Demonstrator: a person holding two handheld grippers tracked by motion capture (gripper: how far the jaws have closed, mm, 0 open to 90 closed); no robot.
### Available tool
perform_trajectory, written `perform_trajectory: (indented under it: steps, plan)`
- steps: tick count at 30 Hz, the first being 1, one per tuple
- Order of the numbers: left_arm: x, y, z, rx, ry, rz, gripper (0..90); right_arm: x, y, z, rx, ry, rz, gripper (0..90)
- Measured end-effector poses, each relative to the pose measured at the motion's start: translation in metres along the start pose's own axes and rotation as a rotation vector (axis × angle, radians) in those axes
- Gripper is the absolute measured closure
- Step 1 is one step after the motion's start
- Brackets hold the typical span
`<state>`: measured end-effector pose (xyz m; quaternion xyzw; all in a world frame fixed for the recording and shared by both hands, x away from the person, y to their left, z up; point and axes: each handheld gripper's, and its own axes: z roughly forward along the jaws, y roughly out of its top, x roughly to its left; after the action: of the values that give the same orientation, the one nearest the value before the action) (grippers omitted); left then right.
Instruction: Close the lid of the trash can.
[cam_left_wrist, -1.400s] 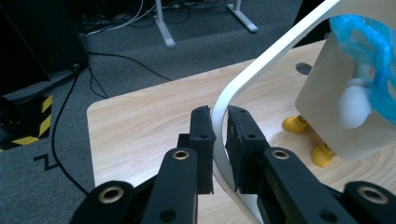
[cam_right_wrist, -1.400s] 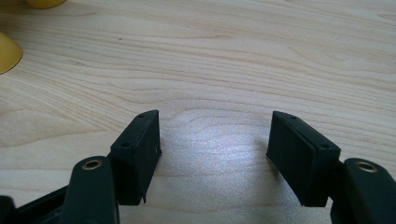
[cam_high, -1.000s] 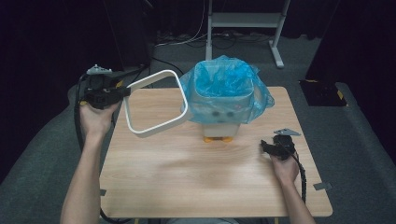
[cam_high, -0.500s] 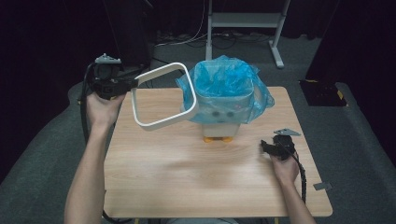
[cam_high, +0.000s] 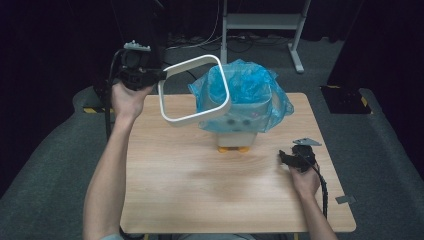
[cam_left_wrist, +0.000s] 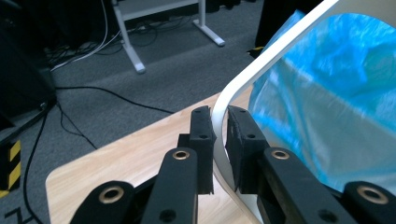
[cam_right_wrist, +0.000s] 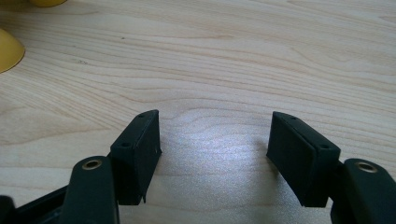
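Wooden table (cam_high: 190, 195) | one white ring (cam_high: 194, 91) | one bagged bin (cam_high: 239, 107) | two claws

Bare table (cam_high: 200, 195) before bagged bin (cam_high: 240, 107)

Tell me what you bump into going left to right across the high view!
Left gripper → white ring → blue bag → right gripper
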<state>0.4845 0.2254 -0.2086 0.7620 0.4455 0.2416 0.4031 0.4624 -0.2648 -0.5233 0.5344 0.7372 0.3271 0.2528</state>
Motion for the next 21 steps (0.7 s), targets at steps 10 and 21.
perform_trajectory:
  steps: [10,21]
  plan:
    - [-0.018,0.039,0.017,0.024,-0.023,0.071,80.8,0.002,0.000,0.000,-0.007,-0.013,-0.021,34.2]
    - [-0.036,0.057,0.044,0.042,-0.079,0.091,80.7,0.003,0.000,0.000,-0.007,-0.012,-0.020,34.2]
